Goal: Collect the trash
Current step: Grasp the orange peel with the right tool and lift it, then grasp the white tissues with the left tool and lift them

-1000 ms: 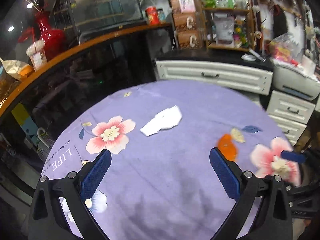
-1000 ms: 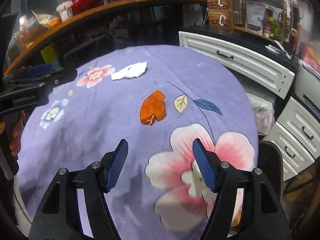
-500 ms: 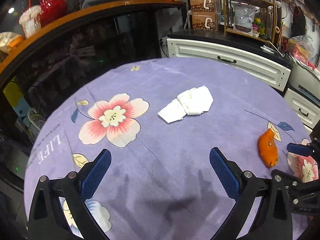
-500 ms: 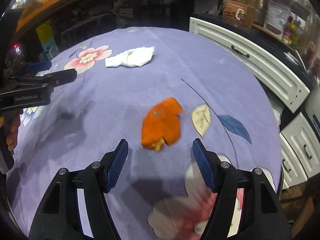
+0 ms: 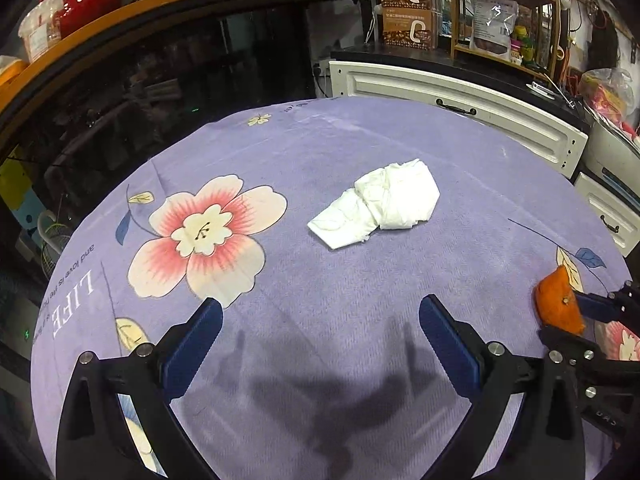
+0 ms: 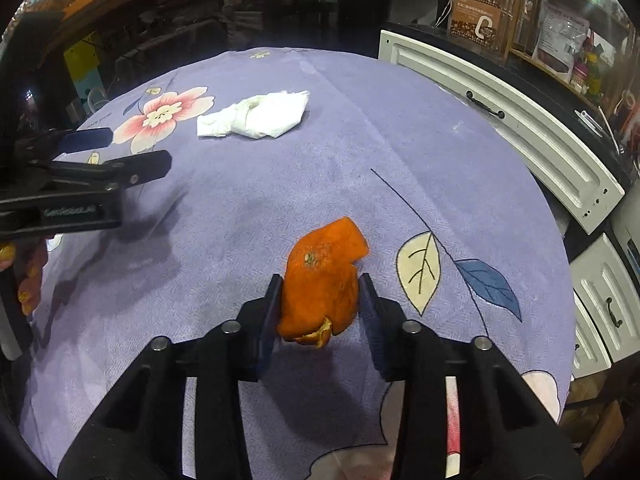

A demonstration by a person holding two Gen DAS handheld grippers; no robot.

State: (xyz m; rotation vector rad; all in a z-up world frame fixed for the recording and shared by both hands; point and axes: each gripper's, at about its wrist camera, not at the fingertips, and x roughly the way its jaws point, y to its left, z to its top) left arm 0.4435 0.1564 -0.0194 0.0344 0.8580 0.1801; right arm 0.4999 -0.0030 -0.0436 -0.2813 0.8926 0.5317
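An orange peel [image 6: 320, 272] lies on the purple flowered tablecloth [image 6: 400, 120]. My right gripper [image 6: 320, 292] straddles it; its jaws are closing and both blue pads meet the peel's sides. In the left wrist view the peel [image 5: 554, 300] shows at the right edge with a right gripper finger [image 5: 592, 308] against it. A crumpled white tissue [image 5: 380, 204] lies ahead of my left gripper [image 5: 320, 320], which hangs open above the cloth [image 5: 320, 140] with nothing between its fingers. The right wrist view shows the tissue [image 6: 256, 116] far left and the left gripper [image 6: 140, 148] beside it.
White drawer cabinets [image 5: 460, 96] stand close behind the round table and run down its right side [image 6: 600, 320]. A dark glass counter with an orange rim [image 5: 160, 20] curves around the far left. A person's hand [image 6: 28, 276] holds the left gripper at the left edge.
Both grippers came forward and down toward the table. The right jaws narrowed from wide apart onto the orange peel. The tissue now lies closer ahead of the left gripper.
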